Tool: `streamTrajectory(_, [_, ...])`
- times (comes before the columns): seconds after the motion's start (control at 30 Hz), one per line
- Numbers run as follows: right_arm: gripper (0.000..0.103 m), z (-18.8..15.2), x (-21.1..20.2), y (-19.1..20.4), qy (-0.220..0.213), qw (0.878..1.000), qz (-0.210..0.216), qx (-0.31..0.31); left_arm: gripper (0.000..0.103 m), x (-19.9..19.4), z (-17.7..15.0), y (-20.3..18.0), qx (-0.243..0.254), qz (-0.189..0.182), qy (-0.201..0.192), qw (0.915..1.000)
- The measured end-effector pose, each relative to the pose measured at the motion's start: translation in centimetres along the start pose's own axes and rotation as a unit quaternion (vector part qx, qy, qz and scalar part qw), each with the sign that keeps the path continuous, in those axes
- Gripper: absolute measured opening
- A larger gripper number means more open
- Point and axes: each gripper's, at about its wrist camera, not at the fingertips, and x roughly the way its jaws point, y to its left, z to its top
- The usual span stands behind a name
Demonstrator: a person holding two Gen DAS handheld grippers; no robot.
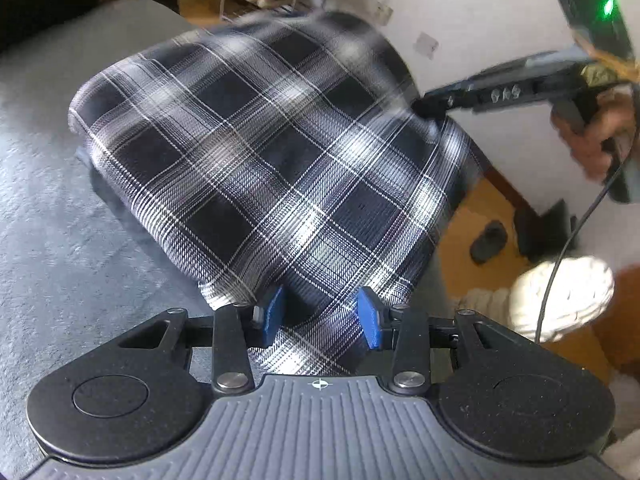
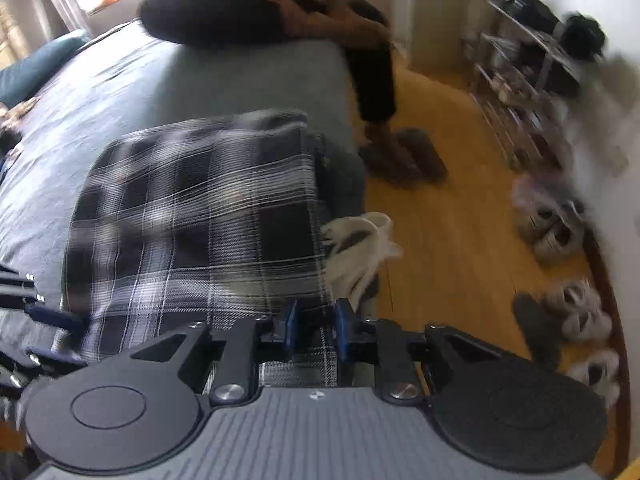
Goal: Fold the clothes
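A dark plaid garment (image 1: 256,152) lies folded on the grey-blue bed (image 1: 48,240), close to the bed's edge by the wooden floor (image 2: 452,216). Its near part is lifted off the bedding, drawn up toward both tools.

The left gripper (image 1: 322,314) has its blue pads (image 1: 370,316) set apart, with plaid cloth running between them; whether they truly pinch it I cannot tell. The right gripper (image 2: 314,322) has its pads closer together with a strip of the same cloth between them, and from the left wrist view its tip (image 1: 430,106) bites into the garment's far side edge, a hand (image 1: 592,148) wrapped round its handle.

A white fringed piece of fabric (image 2: 360,248) hangs at the bed's edge just beside the garment. At the bed's far corner a person (image 2: 304,12) sits, slippered feet (image 2: 404,156) on the floor. A shoe rack (image 2: 528,80) stands along the wall, with pairs of shoes (image 2: 552,224) on the floor near it.
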Motion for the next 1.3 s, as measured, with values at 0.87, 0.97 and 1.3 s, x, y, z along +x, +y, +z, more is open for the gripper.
streamTrajectory(0.87, [0.020, 2.6, 2.6, 4.6, -0.071, 0.987, 0.009, -0.144, 0.041, 1.4, 6.7, 5.1, -0.068, 0.116, -0.027, 0.9905])
streamTrajectory(0.97, [0.020, 3.7, 1.3, 4.9, -0.069, 0.985, 0.009, -0.161, 0.041, -0.1, 6.7, 5.4, -0.072, 0.106, -0.026, 0.9914])
streamTrajectory(1.3, [0.020, 9.1, 6.4, 4.1, -0.089, 0.991, 0.023, -0.094, 0.042, 2.1, 10.8, 13.3, -0.138, 0.091, -0.075, 0.9835])
